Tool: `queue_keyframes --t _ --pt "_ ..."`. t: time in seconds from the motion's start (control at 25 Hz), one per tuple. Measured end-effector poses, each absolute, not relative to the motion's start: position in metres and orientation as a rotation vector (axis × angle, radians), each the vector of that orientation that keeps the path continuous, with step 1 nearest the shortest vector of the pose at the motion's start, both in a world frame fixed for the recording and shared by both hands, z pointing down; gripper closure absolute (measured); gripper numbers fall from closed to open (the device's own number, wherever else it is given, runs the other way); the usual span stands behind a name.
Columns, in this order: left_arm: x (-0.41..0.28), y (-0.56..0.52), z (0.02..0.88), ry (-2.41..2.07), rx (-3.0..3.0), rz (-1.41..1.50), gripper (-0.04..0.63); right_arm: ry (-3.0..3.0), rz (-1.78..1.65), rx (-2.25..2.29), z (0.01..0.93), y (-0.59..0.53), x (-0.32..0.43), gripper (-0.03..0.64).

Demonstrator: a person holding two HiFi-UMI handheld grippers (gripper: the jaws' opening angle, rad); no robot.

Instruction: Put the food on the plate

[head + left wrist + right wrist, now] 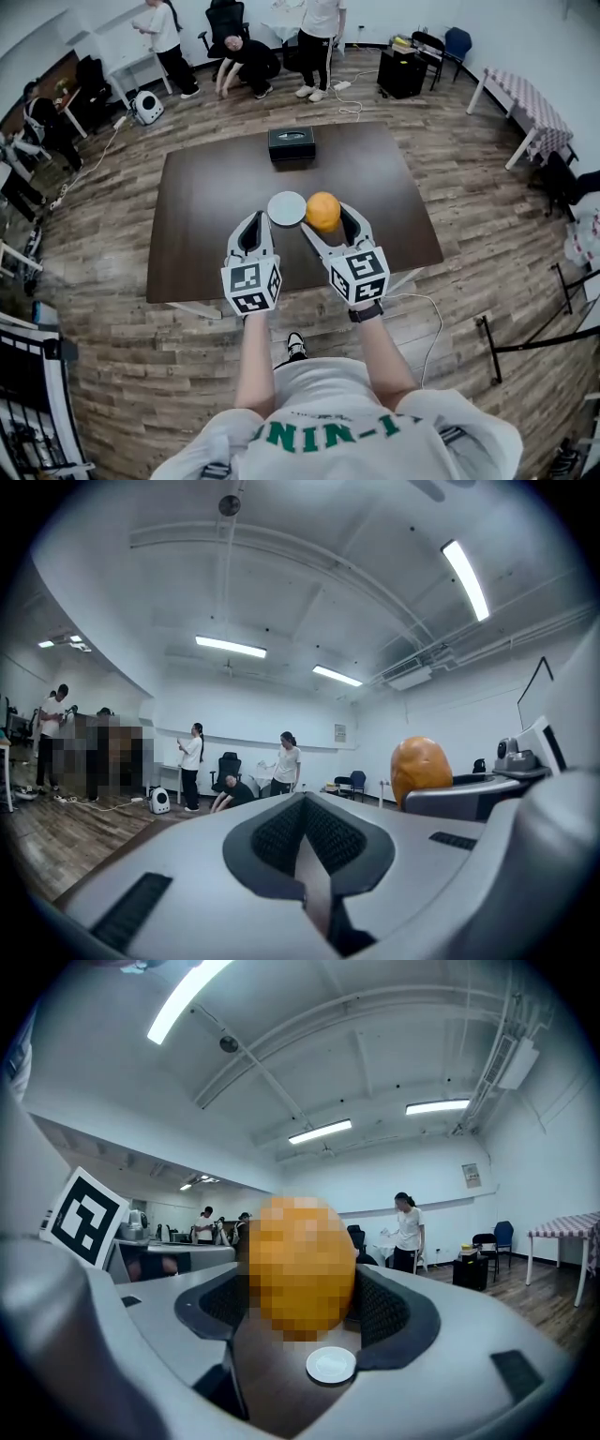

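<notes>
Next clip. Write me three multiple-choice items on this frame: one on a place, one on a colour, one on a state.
1. Where is the white plate?
A. On the floor. B. On the dark table. C. On a chair.
2. What colour is the food?
A. Green. B. White. C. Orange.
3. What is the right gripper doing?
A. Gripping the food. B. Standing open and empty. C. Resting on the plate.
Answers: 1 B, the head view shows it on the tabletop, just left of the food; 2 C, the head view and the left gripper view both show it orange; 3 A, in the right gripper view its jaws press on the food's sides.
</notes>
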State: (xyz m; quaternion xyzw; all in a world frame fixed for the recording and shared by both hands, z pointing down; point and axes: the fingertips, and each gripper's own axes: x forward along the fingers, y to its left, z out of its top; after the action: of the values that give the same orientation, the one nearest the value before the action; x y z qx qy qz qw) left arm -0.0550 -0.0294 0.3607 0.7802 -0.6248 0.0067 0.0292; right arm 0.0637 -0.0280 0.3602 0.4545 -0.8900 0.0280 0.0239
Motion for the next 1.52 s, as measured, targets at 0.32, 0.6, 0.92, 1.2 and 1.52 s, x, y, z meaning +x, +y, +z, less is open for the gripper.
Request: queue_keyframes --t 0.32,0.6,0.92,1.2,1.52 --pt "-0.117 -0.106 0.355 -1.905 2.420 -0.021 0.583 -2.740 0.078 1.415 0.359 -0.110 0.006 0.273" --pt "-0.135 -0.165 0.389 -1.838 2.403 0.010 0.583 -2.685 0.085 1.383 0.379 -0.165 -0.020 0.274" --pt "-0.146 -0.243 0.413 -1.854 2.372 0.049 0.583 -2.688 0.193 1.298 0.418 -0.252 -0.034 0.273" --pt "-0.143 -0.312 0.450 -1.834 2.311 0.115 0.583 -2.644 0.285 1.204 0.460 -0.319 -0.037 0.273" --pt "-0.145 -0.352 0.501 -1.782 2.241 0.167 0.583 -2.544 0.396 1.149 0.530 -0.363 -0.041 0.273"
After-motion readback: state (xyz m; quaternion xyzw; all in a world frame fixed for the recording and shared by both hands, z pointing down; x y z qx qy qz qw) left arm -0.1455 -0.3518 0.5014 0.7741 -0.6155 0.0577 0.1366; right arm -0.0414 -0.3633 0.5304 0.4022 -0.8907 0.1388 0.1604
